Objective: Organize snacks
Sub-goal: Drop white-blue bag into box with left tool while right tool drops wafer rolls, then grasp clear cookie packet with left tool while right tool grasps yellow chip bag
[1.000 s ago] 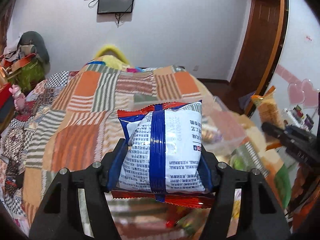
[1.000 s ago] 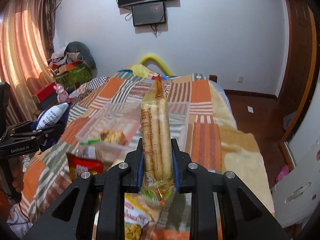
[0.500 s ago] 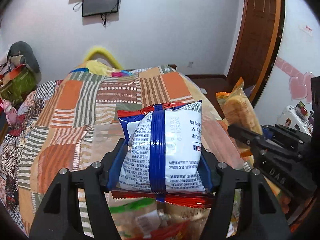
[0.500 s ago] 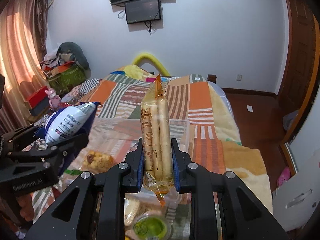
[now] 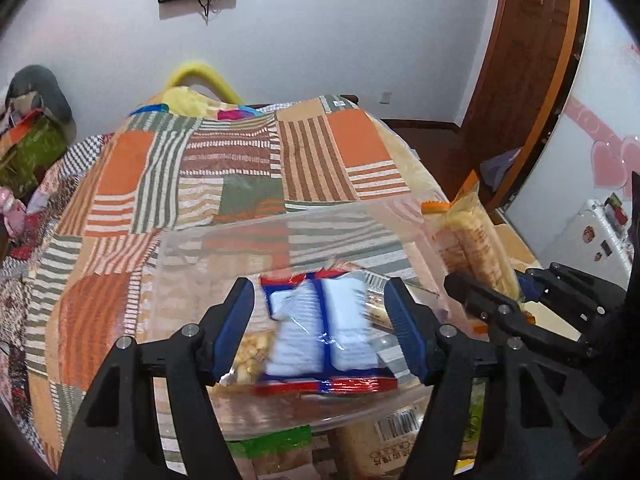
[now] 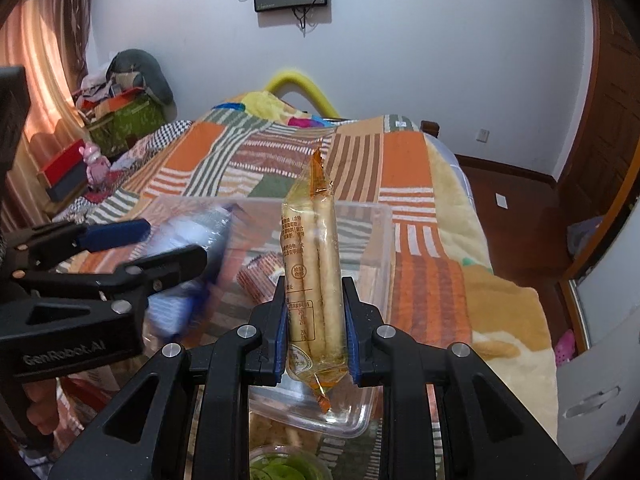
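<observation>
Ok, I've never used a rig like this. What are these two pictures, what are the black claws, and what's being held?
No robot arm here: a person holds a two-finger gripper in each hand, and each picture comes from a fisheye camera on one gripper looking along its fingers. The left gripper has its jaws opening; the blue-and-white snack bag between them is blurred, apparently dropping into the clear plastic bin on the patchwork bedspread. The right gripper is shut on an upright yellow pack of biscuit sticks above the same bin. Other snack packets lie in and near the bin, too blurred to name.
</observation>
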Motion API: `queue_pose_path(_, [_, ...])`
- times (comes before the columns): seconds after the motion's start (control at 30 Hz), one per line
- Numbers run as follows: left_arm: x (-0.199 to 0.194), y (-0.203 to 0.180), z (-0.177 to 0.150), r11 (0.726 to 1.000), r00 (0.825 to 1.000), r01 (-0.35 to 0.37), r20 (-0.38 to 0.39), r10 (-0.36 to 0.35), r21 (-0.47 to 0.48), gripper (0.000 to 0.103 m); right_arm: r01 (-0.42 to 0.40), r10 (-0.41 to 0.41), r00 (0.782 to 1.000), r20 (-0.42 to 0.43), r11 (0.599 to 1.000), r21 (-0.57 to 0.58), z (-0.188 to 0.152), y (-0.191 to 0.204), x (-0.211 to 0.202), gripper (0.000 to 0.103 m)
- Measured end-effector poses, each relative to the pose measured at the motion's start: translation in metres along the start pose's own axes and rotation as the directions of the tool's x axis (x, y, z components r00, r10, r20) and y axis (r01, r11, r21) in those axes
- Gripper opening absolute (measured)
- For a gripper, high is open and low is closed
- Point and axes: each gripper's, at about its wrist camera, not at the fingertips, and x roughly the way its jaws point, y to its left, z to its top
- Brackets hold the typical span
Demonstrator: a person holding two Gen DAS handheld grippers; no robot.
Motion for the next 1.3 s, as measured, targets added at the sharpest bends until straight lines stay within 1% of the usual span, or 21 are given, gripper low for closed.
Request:
queue_pose_path(0.07, [-0.001, -0.003, -0.001, 1.0, 1.0, -0.02, 0.0, 0.02, 0.024, 0.07, 0.005, -0.005, 1.0, -0.005, 1.0, 0.002, 0.0, 0.001, 0.001, 0.022])
queue_pose_path(0.13, [-0.007, -0.005, -0.003, 0.999, 1.0, -0.027, 0.009, 0.027, 0.042, 0.076, 0.008, -0.008, 1.0, -0.005, 1.0, 0.001, 0.0, 0.0, -0.001, 0.022])
queue_pose_path(0.2, [-0.014, -0.004, -0.005, 0.999, 0.999, -0.026, 0.032, 0.025, 0.042, 0.08, 0.004, -0.004, 1.0, -0.008, 1.0, 0.007, 0.0, 0.0, -0.003, 0.025])
queue_pose_path(0.27, [-0.024, -0.002, -0.008, 0.999, 0.999, -0.013, 0.053, 0.011, 0.035, 0.088, 0.002, -0.002, 1.0, -0.002, 1.0, 0.011, 0.0, -0.001, -0.008, 0.031])
queue_pose_path(0.3, [-0.03, -0.002, -0.01, 0.999, 0.998, -0.007, 0.063, 0.005, 0.034, 0.089, 0.0, 0.0, 1.0, 0.001, 1.0, 0.013, -0.001, -0.001, -0.01, 0.033])
queue_pose_path(0.33, [-0.036, -0.001, -0.011, 0.999, 0.997, -0.006, 0.077, 0.003, 0.036, 0.091, -0.002, 0.002, 1.0, 0.01, 1.0, 0.016, -0.002, -0.002, -0.016, 0.039])
queue_pose_path(0.37, [-0.042, -0.001, -0.013, 0.999, 0.996, -0.013, 0.091, 0.009, 0.042, 0.092, -0.002, 0.002, 1.0, 0.017, 1.0, 0.018, -0.002, -0.002, -0.019, 0.042])
queue_pose_path(0.5, [-0.066, -0.001, -0.02, 0.997, 0.992, -0.035, 0.124, 0.027, 0.063, 0.094, -0.012, 0.011, 0.999, 0.048, 1.0, 0.015, -0.005, -0.002, -0.038, 0.043])
queue_pose_path(0.6, [-0.081, 0.001, -0.029, 0.997, 0.99, -0.042, 0.137, 0.034, 0.058, 0.094, -0.013, 0.012, 0.997, 0.073, 1.0, 0.012, -0.008, 0.0, -0.052, 0.047])
queue_pose_path(0.8, [-0.099, 0.015, -0.054, 0.999, 0.995, -0.025, 0.1, 0.021, 0.038, 0.094, -0.025, 0.025, 0.996, 0.091, 1.0, 0.005, -0.021, 0.002, -0.07, 0.05])
queue_pose_path(0.87, [-0.102, 0.02, -0.067, 0.999, 0.997, -0.031, 0.078, 0.028, 0.036, 0.094, -0.031, 0.031, 0.996, 0.086, 1.0, 0.003, -0.029, 0.002, -0.074, 0.051])
queue_pose_path(0.93, [-0.104, 0.023, -0.079, 0.999, 0.998, -0.036, 0.059, 0.034, 0.036, 0.094, -0.038, 0.038, 0.996, 0.078, 0.999, 0.003, -0.038, 0.003, -0.077, 0.054])
queue_pose_path(1.1, [-0.109, 0.024, -0.115, 0.999, 1.0, -0.031, 0.006, 0.03, 0.025, 0.094, -0.042, 0.042, 0.998, 0.046, 0.999, 0.0, -0.059, 0.011, -0.077, 0.055])
queue_pose_path(1.17, [-0.112, 0.022, -0.128, 1.0, 1.0, -0.01, -0.005, 0.01, 0.007, 0.094, -0.043, 0.043, 0.998, 0.035, 0.999, 0.013, -0.066, 0.013, -0.076, 0.055])
queue_pose_path(1.3, [-0.113, 0.014, -0.148, 0.999, 0.999, 0.031, -0.026, -0.032, -0.029, 0.094, -0.079, 0.079, 0.997, -0.005, 0.995, 0.059, -0.084, 0.015, -0.073, 0.055])
